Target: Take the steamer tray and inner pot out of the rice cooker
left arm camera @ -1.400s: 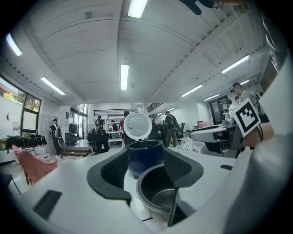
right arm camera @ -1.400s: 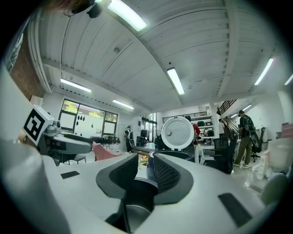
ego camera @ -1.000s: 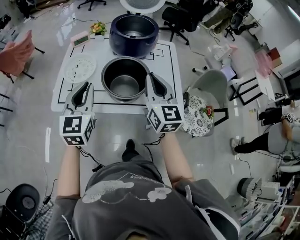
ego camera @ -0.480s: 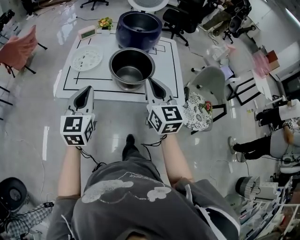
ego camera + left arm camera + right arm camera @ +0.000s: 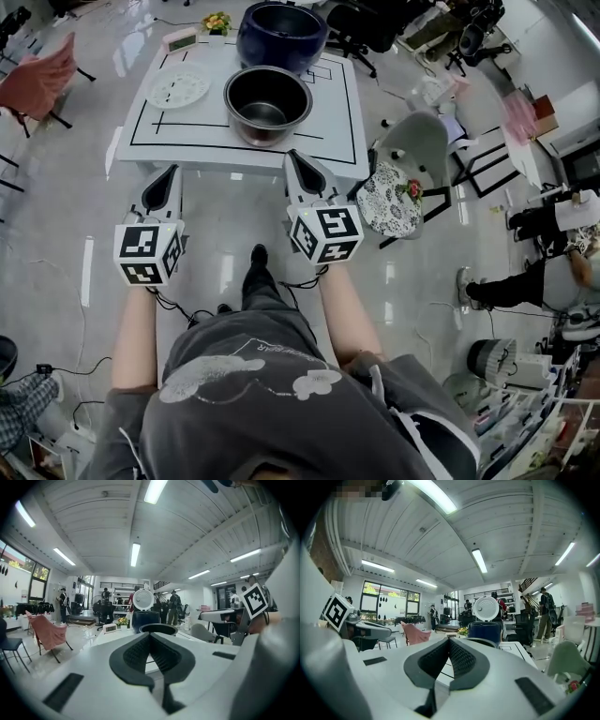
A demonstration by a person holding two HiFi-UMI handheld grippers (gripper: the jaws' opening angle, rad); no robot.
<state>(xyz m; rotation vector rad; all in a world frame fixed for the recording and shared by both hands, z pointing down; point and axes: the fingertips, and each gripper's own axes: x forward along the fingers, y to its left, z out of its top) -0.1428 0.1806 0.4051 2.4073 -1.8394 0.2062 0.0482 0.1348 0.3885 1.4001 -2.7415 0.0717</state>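
Since a second ago both grippers have drawn back from the surface (image 5: 206, 157). The left gripper (image 5: 167, 176) and right gripper (image 5: 294, 159) now hang short of its near edge, jaws together, nothing held. The inner pot (image 5: 267, 103) stands on the surface at their 12 o'clock. The steamer tray (image 5: 179, 89) lies at the pot's 9 o'clock and the rice cooker (image 5: 281, 33) at its 12. Task judged complete. A cushioned chair (image 5: 386, 199) at 3 o'clock obstructs nothing.

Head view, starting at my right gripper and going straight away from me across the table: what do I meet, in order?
Right gripper, jaws shut → table at its near edge → inner pot → rice cooker at the far edge.
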